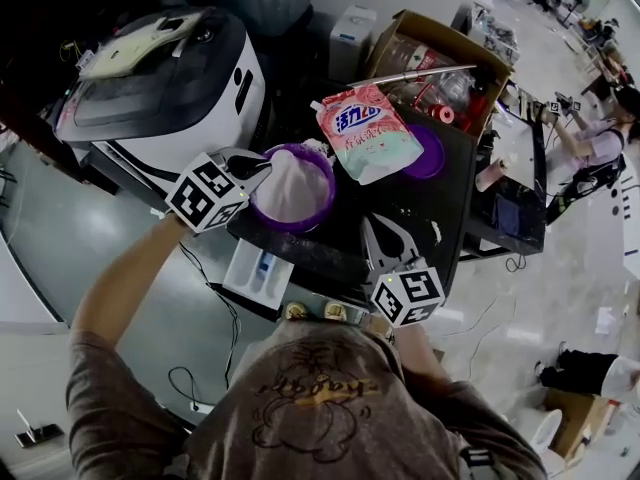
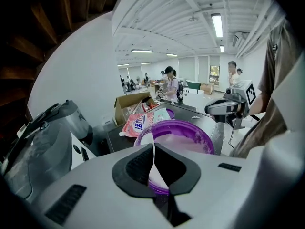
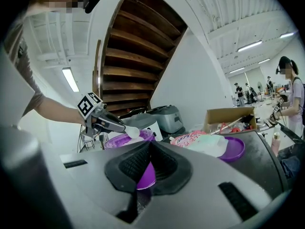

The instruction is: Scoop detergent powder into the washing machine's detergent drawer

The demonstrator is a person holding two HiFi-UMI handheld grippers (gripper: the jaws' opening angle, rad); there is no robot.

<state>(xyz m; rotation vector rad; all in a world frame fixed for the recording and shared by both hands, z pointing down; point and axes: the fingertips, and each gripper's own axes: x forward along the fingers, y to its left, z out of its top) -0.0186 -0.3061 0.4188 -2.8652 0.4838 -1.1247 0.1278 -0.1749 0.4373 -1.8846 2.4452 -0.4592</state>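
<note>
Detergent powder sits in the purple tub at frame centre, with a white scoop pinched in the left gripper jaws above it. The right gripper jaws are closed on nothing. Powder could be spilled short of the drawer, lower left, if the scoop is tilted.

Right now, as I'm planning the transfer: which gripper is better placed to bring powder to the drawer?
Left. The left gripper is shut on the white scoop at the purple bowl, with the open drawer on its side. The right gripper is shut and empty.
</note>
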